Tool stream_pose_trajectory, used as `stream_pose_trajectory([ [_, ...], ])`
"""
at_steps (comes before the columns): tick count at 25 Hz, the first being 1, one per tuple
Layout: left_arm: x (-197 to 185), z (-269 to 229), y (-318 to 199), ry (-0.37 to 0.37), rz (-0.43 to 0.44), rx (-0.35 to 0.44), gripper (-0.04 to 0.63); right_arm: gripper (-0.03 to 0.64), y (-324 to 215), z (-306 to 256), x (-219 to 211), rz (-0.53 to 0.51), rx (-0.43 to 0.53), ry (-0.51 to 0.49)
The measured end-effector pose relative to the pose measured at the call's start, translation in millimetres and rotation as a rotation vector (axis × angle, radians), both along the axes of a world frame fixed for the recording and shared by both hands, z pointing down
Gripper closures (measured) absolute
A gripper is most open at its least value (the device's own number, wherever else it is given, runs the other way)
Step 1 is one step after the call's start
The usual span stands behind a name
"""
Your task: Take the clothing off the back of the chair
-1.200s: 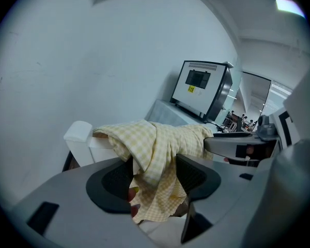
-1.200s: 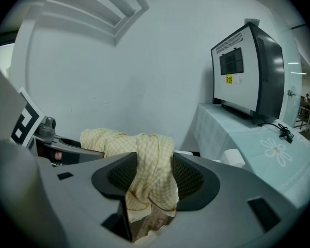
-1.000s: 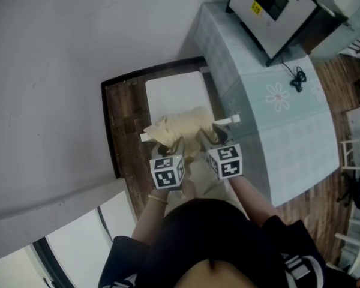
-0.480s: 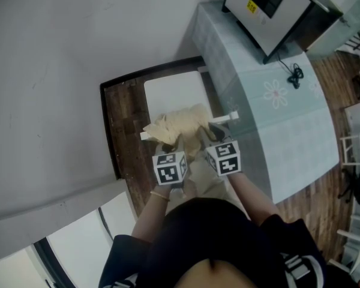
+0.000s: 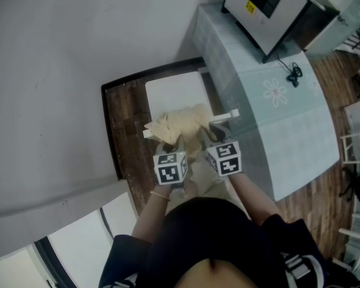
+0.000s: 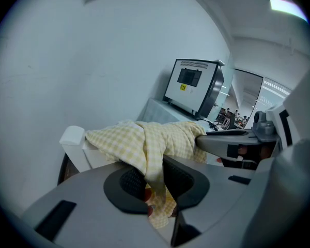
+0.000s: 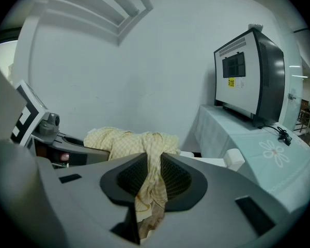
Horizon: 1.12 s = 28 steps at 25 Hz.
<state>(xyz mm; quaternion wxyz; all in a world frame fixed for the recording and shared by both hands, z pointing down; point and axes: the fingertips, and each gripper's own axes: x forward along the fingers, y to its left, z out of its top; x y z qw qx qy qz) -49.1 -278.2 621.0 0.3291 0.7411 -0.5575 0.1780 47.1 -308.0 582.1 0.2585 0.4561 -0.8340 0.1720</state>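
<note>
A yellow checked garment [image 5: 179, 123] hangs over the back rail of a white chair [image 5: 233, 114]. My left gripper [image 5: 177, 143] grips its near left part, and the right gripper [image 5: 205, 137] its near right part. In the left gripper view the cloth [image 6: 144, 138] runs down between the dark pads [image 6: 130, 182] of the left gripper [image 6: 154, 184], pinched there. In the right gripper view a fold of the garment [image 7: 125, 138] is likewise squeezed between the pads [image 7: 175, 177] of the right gripper [image 7: 152, 179]. Both sets of jaws have just been closing on the cloth.
The white chair seat [image 5: 175, 92] lies beyond the rail, over dark wood floor [image 5: 121, 131]. To the right stands a table with a pale green cloth [image 5: 270, 119], bearing a boxy grey appliance [image 5: 270, 5] and a black cable [image 5: 296, 75]. A grey wall [image 5: 60, 71] is close on the left.
Both grippers' jaws have drawn in on the garment at the chair back. The hands have stayed almost where they were and the cloth still lies on the rail.
</note>
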Motion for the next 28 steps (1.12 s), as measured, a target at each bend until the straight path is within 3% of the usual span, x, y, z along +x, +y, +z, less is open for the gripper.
stream_pose_trajectory([
  [28, -8.8, -25.6, 36.1, -0.006, 0.072, 0.046, 0.529, 0.528, 48.9, -28.8, -6.6, 0.069, 0.056, -0.018],
])
